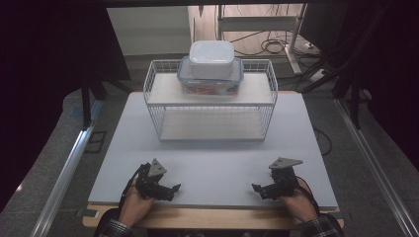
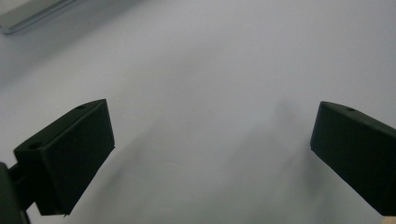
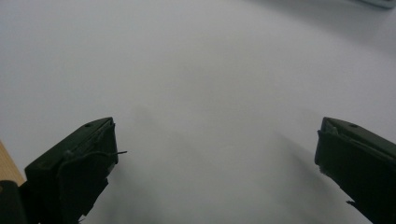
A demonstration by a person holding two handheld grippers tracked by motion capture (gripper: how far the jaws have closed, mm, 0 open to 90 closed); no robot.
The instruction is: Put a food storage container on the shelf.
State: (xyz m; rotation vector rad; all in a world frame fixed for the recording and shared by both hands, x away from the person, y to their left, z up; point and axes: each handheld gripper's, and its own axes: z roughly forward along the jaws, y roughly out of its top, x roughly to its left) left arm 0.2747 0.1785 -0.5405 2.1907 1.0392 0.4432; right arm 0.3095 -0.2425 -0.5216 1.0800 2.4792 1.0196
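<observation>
Near the front edge of the surface (image 1: 212,148), the left claw (image 1: 170,190) rests toward the front left corner and the right claw (image 1: 259,190) toward the front right corner, each held by a hand (image 1: 133,207) coming in from below, the other hand (image 1: 299,202) mirroring it. Both claws point inward toward each other, well apart, with bare surface between them. In the left gripper view the left claw (image 2: 210,154) stands released, its two black jaws spread wide over plain pale surface and holding nothing. In the right gripper view the right claw (image 3: 215,158) is likewise released, jaws wide apart with nothing between them.

Toward the far edge, centred, stands a white wire rack (image 1: 210,106) with two shelves. On its upper shelf sits a clear container with a blue-rimmed lid (image 1: 210,79), something orange showing through its wall, and a white lidded box (image 1: 211,59) is stacked on top of it. The rack and both containers lie well apart from either claw, straight ahead of the gap between them.
</observation>
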